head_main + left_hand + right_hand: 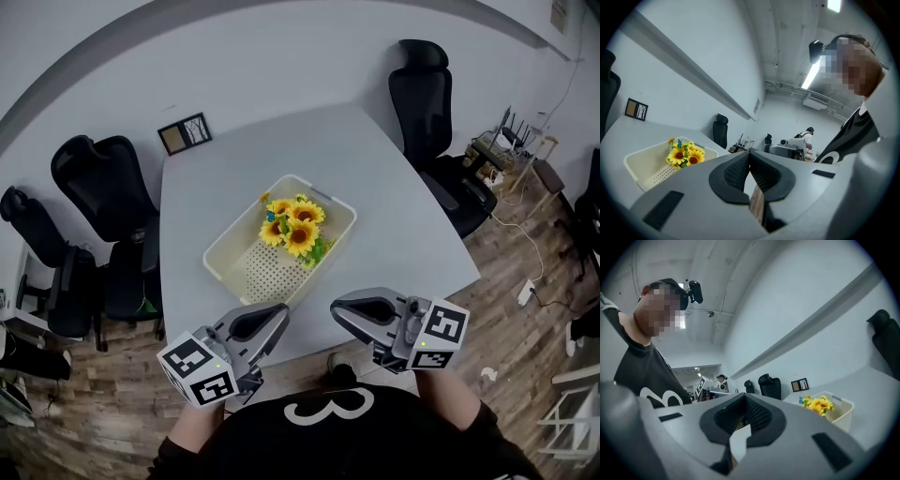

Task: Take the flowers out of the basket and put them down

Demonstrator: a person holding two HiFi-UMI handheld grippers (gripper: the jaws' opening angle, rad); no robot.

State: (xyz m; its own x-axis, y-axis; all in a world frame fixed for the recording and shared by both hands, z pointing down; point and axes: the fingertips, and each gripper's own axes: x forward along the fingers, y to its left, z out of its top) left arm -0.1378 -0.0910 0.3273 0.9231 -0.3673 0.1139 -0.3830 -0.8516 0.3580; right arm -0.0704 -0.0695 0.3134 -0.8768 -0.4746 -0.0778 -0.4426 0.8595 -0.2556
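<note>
A bunch of yellow sunflowers [295, 225] lies in the right half of a cream perforated basket [230, 258] in the middle of the grey table [394, 206]. Both grippers hover at the table's near edge, short of the basket, tips turned toward each other. My left gripper [283, 310] is shut and holds nothing; so is my right gripper [335, 308]. In the left gripper view the shut gripper [750, 152] sits right of the flowers [684, 153] and basket [644, 161]. In the right gripper view the gripper [743, 396] is well left of the flowers [816, 404].
A small framed picture [185, 133] stands at the table's far left corner. Black office chairs [103, 187] line the left side, and another chair [427, 94] stands at the far right. Cables and equipment [502, 150] lie on the wooden floor to the right.
</note>
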